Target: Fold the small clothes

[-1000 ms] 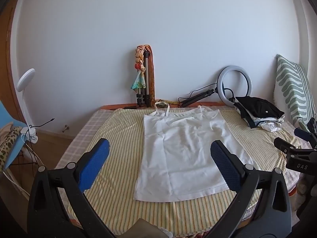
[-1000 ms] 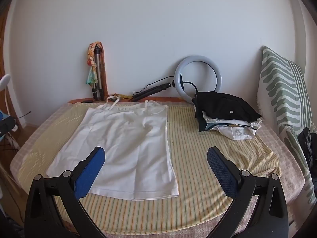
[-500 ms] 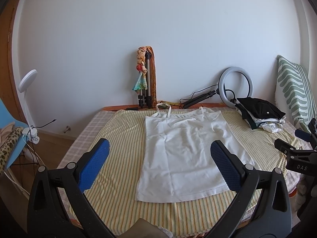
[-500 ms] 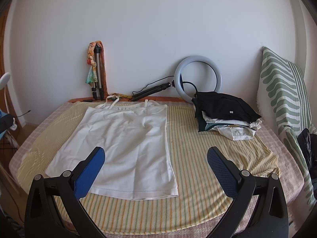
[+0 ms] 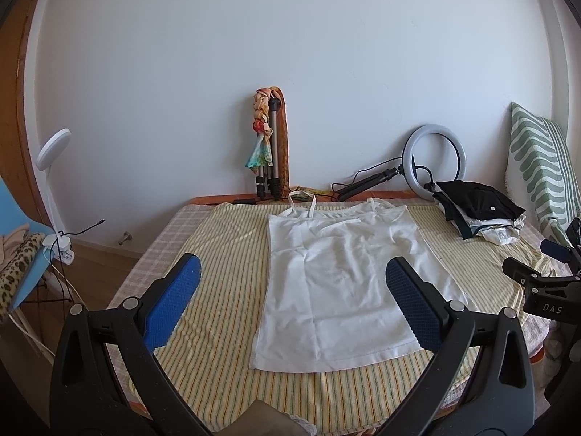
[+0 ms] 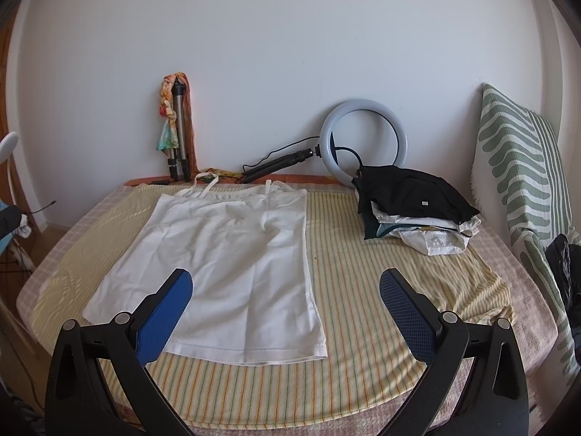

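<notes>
Ahead of both tongs, a white camisole (image 5: 348, 283) lies flat on the striped cloth (image 5: 225, 290) covering the bed, straps toward the white wall. Left tongs (image 5: 292, 307) and right tongs (image 6: 285, 314) hover spread wide, gripping nothing. Beyond the right tongs, a clothes stack (image 6: 414, 210) sits before a ring light (image 6: 363, 141).

Bare striped cloth (image 6: 363, 279) lies open on both sides of the white top (image 6: 232, 254) and along the near edge, so there is room to reach in. On the far right a clothes pile (image 6: 414, 210) takes up that corner. Along the wall stand a tripod (image 6: 178, 134) and ring light (image 6: 363, 138); a pillow (image 6: 519, 181) closes off the right side.
</notes>
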The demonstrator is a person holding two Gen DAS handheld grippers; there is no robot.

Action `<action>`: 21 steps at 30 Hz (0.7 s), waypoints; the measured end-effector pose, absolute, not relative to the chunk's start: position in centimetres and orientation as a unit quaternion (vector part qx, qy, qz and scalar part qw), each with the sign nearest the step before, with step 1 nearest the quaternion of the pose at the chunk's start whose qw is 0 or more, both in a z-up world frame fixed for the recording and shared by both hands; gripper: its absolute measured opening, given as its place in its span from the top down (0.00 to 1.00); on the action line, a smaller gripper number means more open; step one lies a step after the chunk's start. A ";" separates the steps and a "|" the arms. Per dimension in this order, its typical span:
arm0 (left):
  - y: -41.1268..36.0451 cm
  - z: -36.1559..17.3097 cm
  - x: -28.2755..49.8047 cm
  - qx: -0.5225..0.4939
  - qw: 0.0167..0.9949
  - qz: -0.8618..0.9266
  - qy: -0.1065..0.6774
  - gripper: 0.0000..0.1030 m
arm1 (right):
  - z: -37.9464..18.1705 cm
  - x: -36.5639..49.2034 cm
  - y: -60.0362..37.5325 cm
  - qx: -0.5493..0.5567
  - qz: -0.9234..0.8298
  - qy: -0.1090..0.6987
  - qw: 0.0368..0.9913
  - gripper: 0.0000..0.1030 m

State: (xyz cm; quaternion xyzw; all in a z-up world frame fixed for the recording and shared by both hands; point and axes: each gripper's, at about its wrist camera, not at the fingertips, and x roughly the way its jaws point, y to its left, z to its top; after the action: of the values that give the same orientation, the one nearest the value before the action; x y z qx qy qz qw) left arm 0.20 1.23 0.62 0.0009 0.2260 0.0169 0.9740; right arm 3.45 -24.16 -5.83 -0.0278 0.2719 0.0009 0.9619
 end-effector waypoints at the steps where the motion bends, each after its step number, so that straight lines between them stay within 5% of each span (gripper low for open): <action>1: 1.2 0.6 0.2 0.001 0.974 0.016 0.226 0.00 | -5.8 3.5 -24.2 -0.028 0.001 0.272 0.962 0.01; 21: 1.4 0.6 0.1 0.002 0.974 0.017 0.225 0.00 | -5.9 3.5 -24.1 -0.029 0.001 0.273 0.962 0.01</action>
State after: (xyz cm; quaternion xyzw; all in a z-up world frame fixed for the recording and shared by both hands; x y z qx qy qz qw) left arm 0.09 1.36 0.65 0.0018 0.2245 0.0173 0.9743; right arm 3.53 -24.08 -5.87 -0.0288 0.2727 0.0008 0.9617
